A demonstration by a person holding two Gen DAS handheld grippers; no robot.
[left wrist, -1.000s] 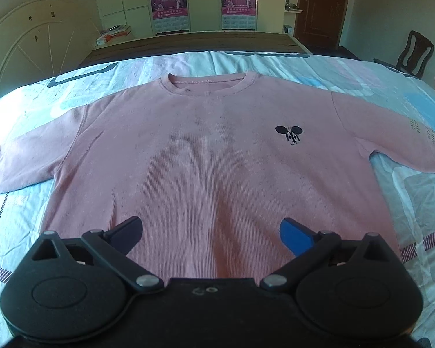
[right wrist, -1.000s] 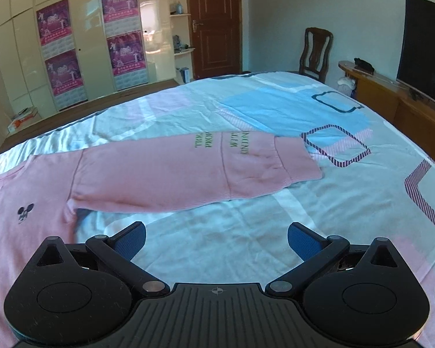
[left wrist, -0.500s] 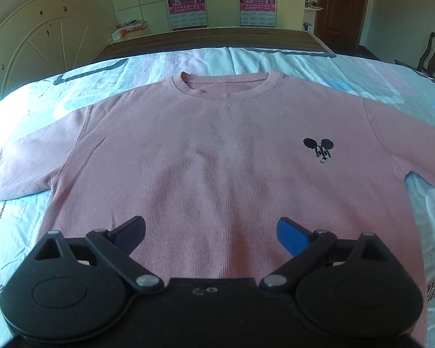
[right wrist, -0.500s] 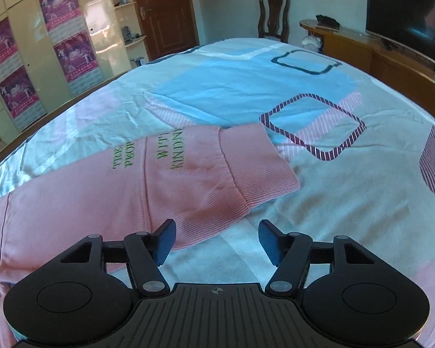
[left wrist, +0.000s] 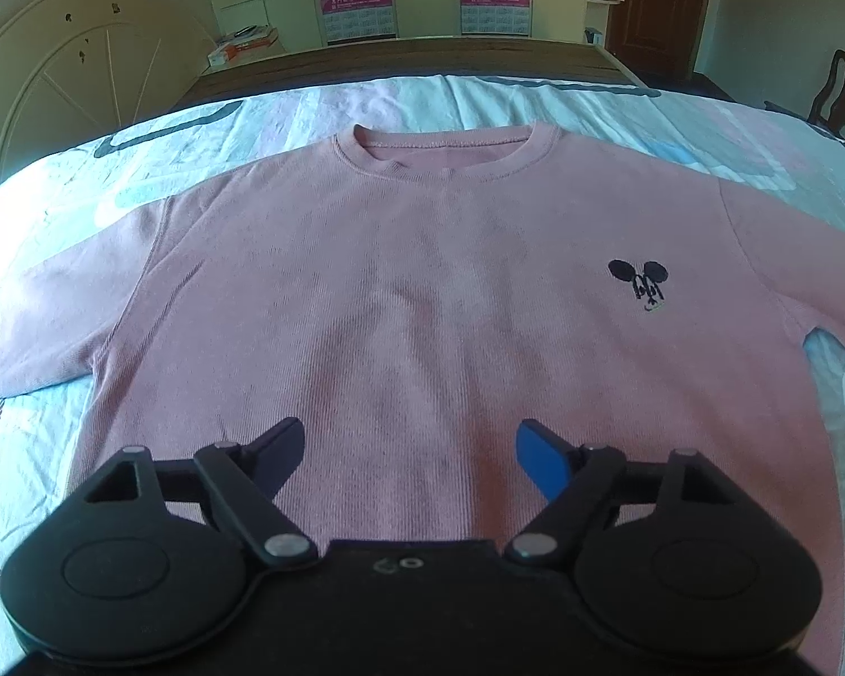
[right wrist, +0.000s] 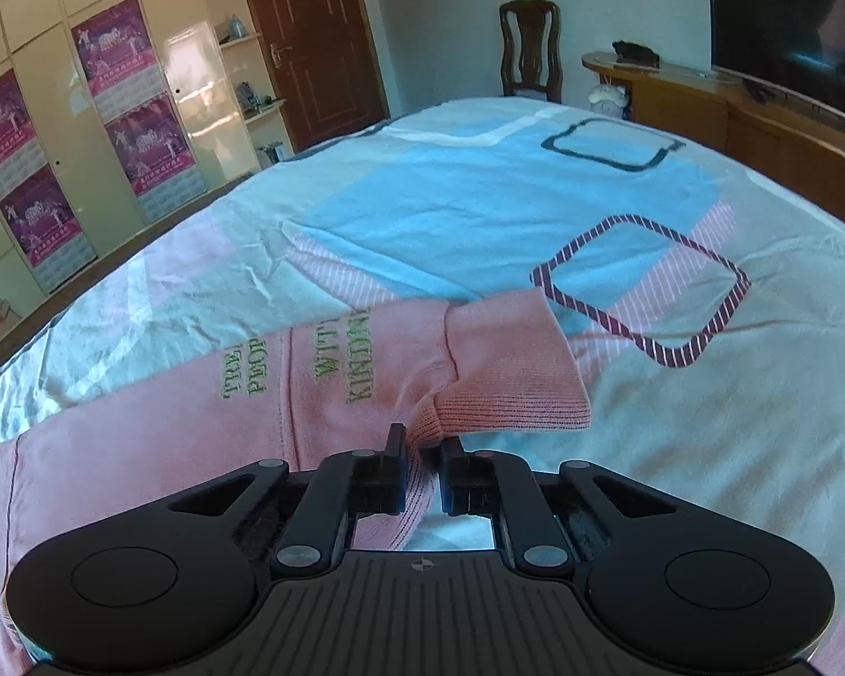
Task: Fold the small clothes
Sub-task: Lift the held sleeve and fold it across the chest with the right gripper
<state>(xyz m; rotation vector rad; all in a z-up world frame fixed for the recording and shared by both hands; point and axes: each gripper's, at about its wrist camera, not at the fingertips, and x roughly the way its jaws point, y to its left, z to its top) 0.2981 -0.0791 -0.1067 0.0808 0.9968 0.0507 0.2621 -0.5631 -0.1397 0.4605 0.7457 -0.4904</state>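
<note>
Barely begun: shirt [left wrist: 422, 293] flat on bed [right wrist: 479, 197], no fold yet; R gripper [right wrist: 422, 450] clenched on cuff [right wrist: 479, 394], L gripper [left wrist: 411, 450] agape, closing over hem, grasping nothing

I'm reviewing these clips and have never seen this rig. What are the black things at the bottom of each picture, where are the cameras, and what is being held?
There is no robot. A person holds a two-finger gripper in each hand, and each gripper carries a wide-angle camera that looks along its fingers, so the black shapes are the grippers themselves.

The left wrist view shows the left gripper, jaws open and just closing somewhat, over the lower body of a pink long-sleeved sweatshirt with a small black mouse emblem. It lies flat on a bed with a blue, white and pink patterned sheet.

The right wrist view shows the right gripper, which has just closed on the ribbed cuff of the sweatshirt's sleeve, near green lettering.
</note>
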